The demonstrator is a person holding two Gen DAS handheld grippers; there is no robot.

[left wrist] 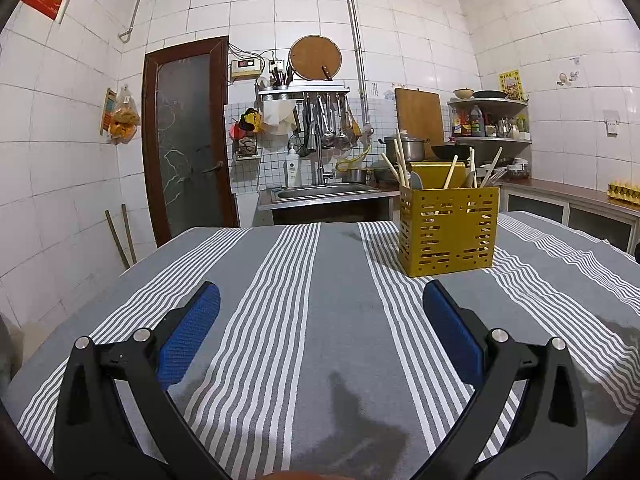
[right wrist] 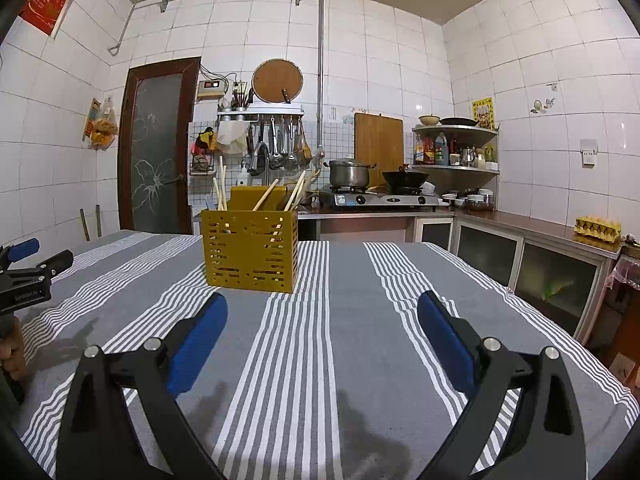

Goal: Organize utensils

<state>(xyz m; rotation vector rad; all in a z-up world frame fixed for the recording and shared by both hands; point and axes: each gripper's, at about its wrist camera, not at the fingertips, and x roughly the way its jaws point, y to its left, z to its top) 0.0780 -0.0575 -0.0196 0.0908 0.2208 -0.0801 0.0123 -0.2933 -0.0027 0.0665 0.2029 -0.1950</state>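
The left claw (left wrist: 320, 300) fills the bottom of its own view, released, its blue pads (left wrist: 192, 332) spread wide with nothing between them, hanging over the grey-and-white striped cloth (left wrist: 288, 280) that covers the worktop (right wrist: 520, 296). The same claw also shows at the far left edge of the right wrist view, low beside the cloth. In the left wrist view, going rightward from the dark door (left wrist: 186, 140) at centre left and the sink (left wrist: 324, 191) at middle, the yellow slotted utensil holder (left wrist: 448, 230) stands upright on the cloth right of centre, well beyond the pads. Chopsticks (left wrist: 400, 160) and other handles lean out of its top; which compartment each sits in cannot be told.

The right claw (right wrist: 322, 312) is likewise released and empty, pads wide apart at the bottom of its frame. There the holder (right wrist: 250, 250) stands left of centre on the cloth, near the left pad's tip but not touching it. Right of it, in the background, a pot (right wrist: 348, 174) and a wok (right wrist: 405, 179) sit on the stove, and an egg tray (right wrist: 598, 228) rests on the side counter at right.
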